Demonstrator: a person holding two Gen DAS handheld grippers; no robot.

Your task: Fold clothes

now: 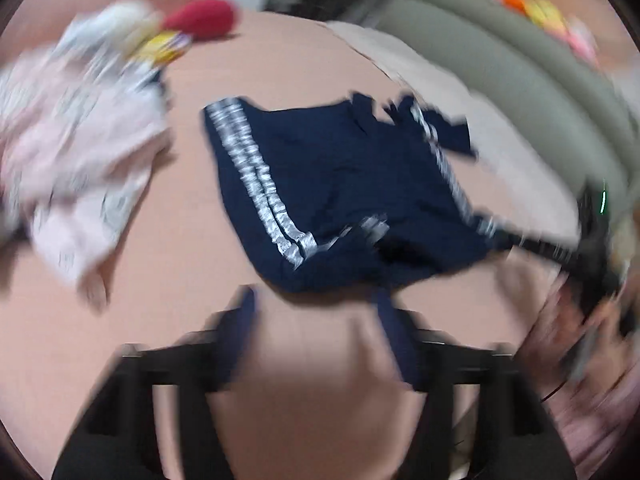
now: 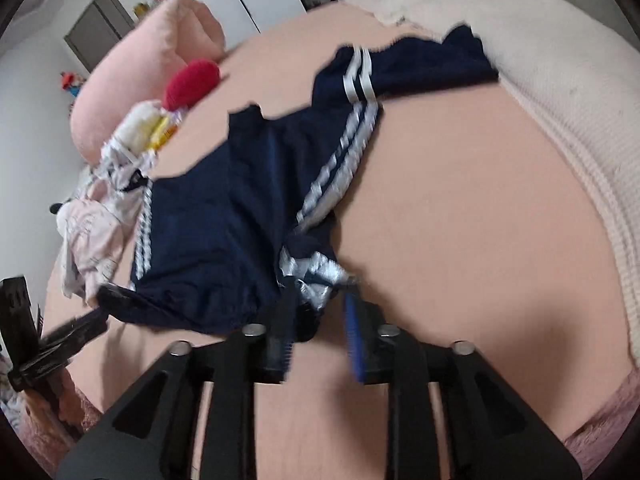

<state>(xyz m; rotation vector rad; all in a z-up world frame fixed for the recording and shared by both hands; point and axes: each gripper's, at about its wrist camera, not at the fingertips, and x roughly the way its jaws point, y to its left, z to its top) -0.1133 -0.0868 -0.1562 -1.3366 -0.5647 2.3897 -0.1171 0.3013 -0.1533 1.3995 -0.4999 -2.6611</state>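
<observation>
Navy shorts (image 1: 340, 184) with white side stripes lie spread and rumpled on the pink bed sheet (image 1: 180, 272). My left gripper (image 1: 316, 320) hovers just in front of their near hem, its fingers wide apart with only bare sheet between them. In the right wrist view the shorts (image 2: 224, 216) reach down to my right gripper (image 2: 320, 316). Its jaws stand a little apart, with a striped corner of the shorts bunched between the tips. The blue pad (image 2: 354, 332) stays clear of the cloth. The left wrist view is badly blurred.
A heap of pale pink and white clothes (image 1: 80, 152) lies left of the shorts, with a red plush toy (image 1: 200, 16) behind it. A cream blanket (image 2: 560, 80) covers the bed's right side. A pink pillow (image 2: 160, 40) sits at the far left.
</observation>
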